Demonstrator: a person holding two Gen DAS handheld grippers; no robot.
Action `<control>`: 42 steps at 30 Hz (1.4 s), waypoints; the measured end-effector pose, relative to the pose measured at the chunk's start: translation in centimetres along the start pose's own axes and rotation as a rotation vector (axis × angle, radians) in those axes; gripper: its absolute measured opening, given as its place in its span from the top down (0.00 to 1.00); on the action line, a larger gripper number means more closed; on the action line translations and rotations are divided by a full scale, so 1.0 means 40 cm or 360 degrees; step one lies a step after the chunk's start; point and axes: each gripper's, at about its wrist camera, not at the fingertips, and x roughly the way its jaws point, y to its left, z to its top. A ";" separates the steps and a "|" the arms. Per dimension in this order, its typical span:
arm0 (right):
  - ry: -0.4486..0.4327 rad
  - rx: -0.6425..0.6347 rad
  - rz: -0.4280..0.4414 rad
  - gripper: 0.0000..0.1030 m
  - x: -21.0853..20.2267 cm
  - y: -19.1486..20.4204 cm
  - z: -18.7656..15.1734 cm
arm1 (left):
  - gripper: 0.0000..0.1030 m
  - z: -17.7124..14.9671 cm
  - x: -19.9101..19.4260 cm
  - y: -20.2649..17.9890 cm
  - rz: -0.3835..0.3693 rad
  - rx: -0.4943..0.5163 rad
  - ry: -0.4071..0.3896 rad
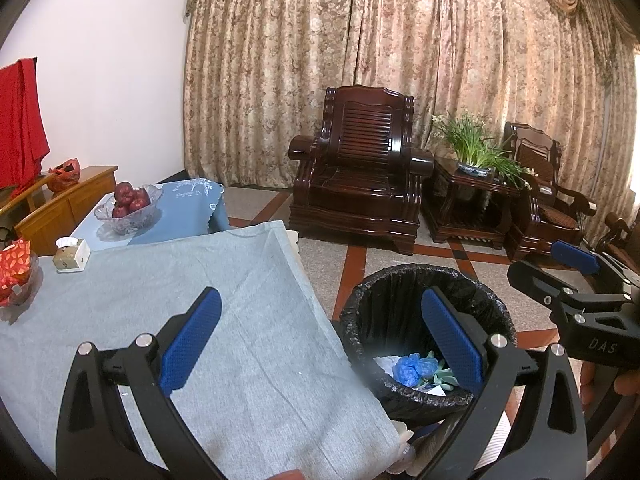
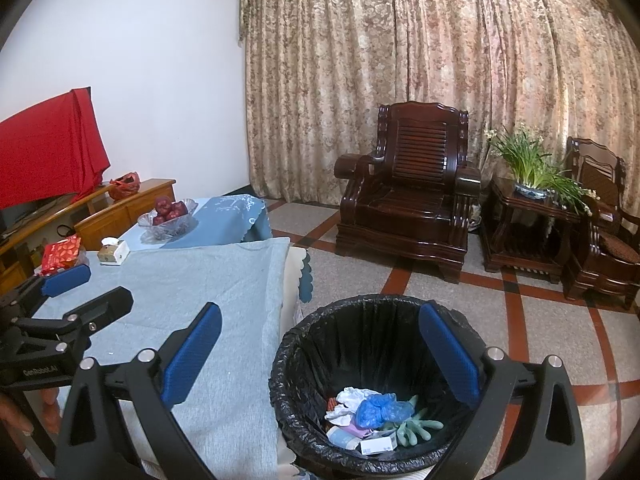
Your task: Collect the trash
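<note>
A round bin with a black liner (image 2: pixel 372 332) stands on the floor beside the table, also in the left wrist view (image 1: pixel 400 292). Inside lie a crumpled blue piece (image 2: pixel 376 406), white tissue (image 2: pixel 350 398), a green glove (image 2: pixel 412 428) and small boxes. My left gripper (image 1: pixel 320 344) is open and empty, over the table's right edge and the bin. My right gripper (image 2: pixel 320 352) is open and empty above the bin's left rim. Each gripper shows in the other's view, the right one in the left wrist view (image 1: pixel 560 268) and the left one in the right wrist view (image 2: pixel 84 288).
The table has a grey cloth (image 1: pixel 180 300). A tissue box (image 1: pixel 72 254), a glass bowl of red apples (image 1: pixel 128 206) and a red packet in a bowl (image 1: pixel 16 268) are on it. Dark wooden armchairs (image 1: pixel 360 172), a side table with a plant (image 1: pixel 472 160) and curtains stand beyond.
</note>
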 end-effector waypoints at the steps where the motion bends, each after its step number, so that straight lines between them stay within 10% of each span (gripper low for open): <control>1: 0.0000 0.0000 -0.0001 0.06 0.000 0.000 0.000 | 0.05 0.000 0.002 -0.002 -0.0001 -0.0001 0.0002; 42: 0.0029 0.0010 -0.0005 0.06 0.015 0.015 -0.035 | 0.05 -0.032 0.004 0.038 -0.0002 -0.0004 0.0032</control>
